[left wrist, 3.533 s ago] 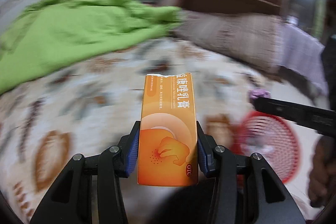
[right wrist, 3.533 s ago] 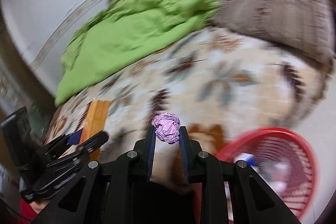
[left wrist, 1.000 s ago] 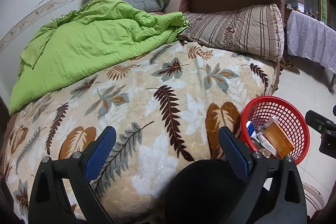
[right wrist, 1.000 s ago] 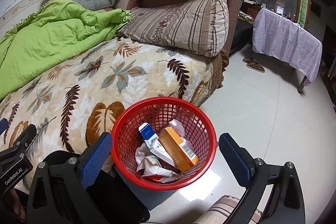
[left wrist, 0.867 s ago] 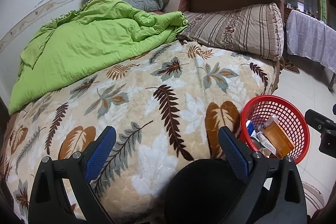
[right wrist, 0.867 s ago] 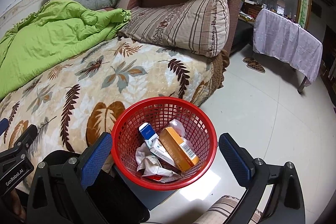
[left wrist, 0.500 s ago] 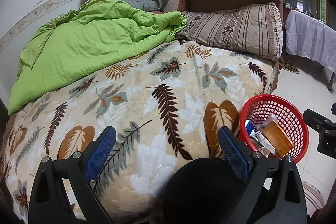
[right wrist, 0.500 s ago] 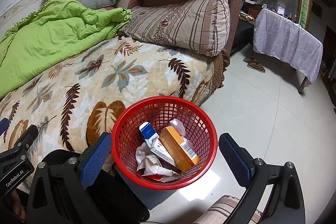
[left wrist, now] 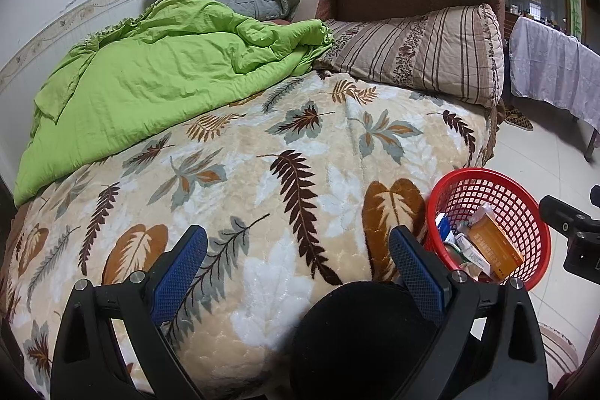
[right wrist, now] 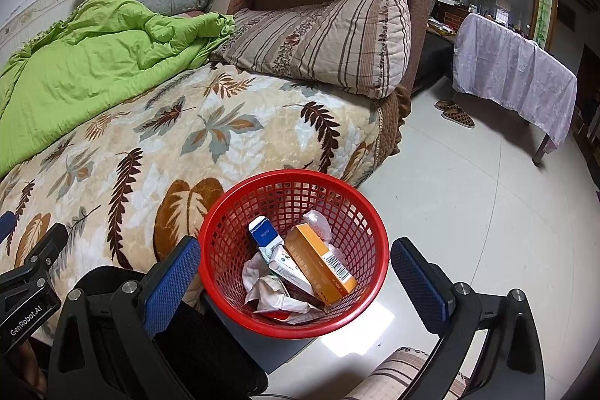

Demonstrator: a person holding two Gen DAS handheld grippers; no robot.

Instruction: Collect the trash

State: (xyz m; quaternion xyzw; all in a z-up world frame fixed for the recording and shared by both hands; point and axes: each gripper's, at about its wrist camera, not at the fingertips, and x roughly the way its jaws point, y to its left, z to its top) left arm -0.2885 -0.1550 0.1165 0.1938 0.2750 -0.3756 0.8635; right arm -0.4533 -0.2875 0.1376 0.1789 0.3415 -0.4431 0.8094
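Both our tongs gape wide, empty: the left tongs (left wrist: 296, 257) over the leaf-patterned beige bed blanket (left wrist: 262, 152), the right tongs (right wrist: 294, 268) framing the round red plastic mesh basket (right wrist: 225, 212), where the orange cardboard box (right wrist: 318, 265) lies among crumpled white paper (right wrist: 270, 291).

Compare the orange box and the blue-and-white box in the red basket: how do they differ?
The orange box is longer and lies on top, barcode showing; the blue-and-white box is smaller, propped against the red basket wall, its lower end hidden. Both are cardboard cartons, tilted among crumpled white paper.
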